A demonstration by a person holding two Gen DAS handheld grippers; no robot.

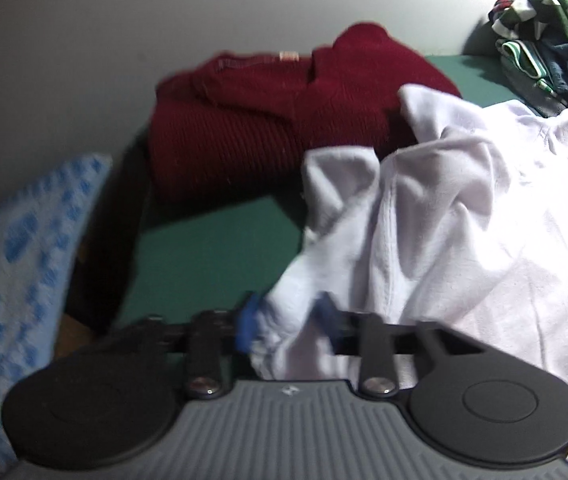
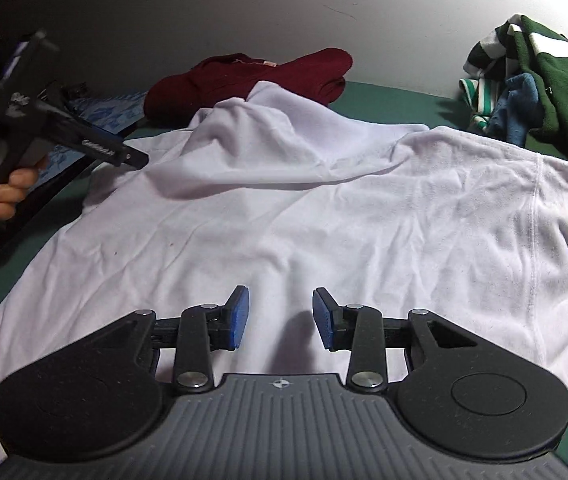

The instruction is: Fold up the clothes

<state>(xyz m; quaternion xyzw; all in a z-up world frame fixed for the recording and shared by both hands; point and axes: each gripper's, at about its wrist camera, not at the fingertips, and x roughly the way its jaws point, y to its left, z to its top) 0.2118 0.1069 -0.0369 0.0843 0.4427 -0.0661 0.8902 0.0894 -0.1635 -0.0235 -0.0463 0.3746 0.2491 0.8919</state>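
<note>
Across the middle of both views a white T-shirt (image 2: 284, 208) lies spread on the green table (image 2: 384, 100), roughly flat in the right wrist view but humped near the top centre, where a fold of cloth stands up; not yet folded, by the look of it. At upper centre, a dark red knit garment (image 2: 252, 76) sits against the wall, folded and seemingly done. At upper right, a heap of green, white and blue clothes (image 2: 524, 92) is unsorted, likely still to come. Blue patterned cloth (image 1: 32, 248) hangs at the left edge of the left wrist view, purpose unclear. Right gripper (image 2: 280, 318): jaws partly apart, nothing between the blue pads, hovering over the shirt's near hem. Left gripper (image 1: 288, 320): blurred; a bunch of white shirt fabric lies between its narrow-set fingers, but whether the pads press on it cannot be told. A hand (image 2: 0, 184) holding that left gripper shows at the left edge of the right wrist view. Judgement: one item finished, the shirt in hand at an early stage, the pile waiting
</note>
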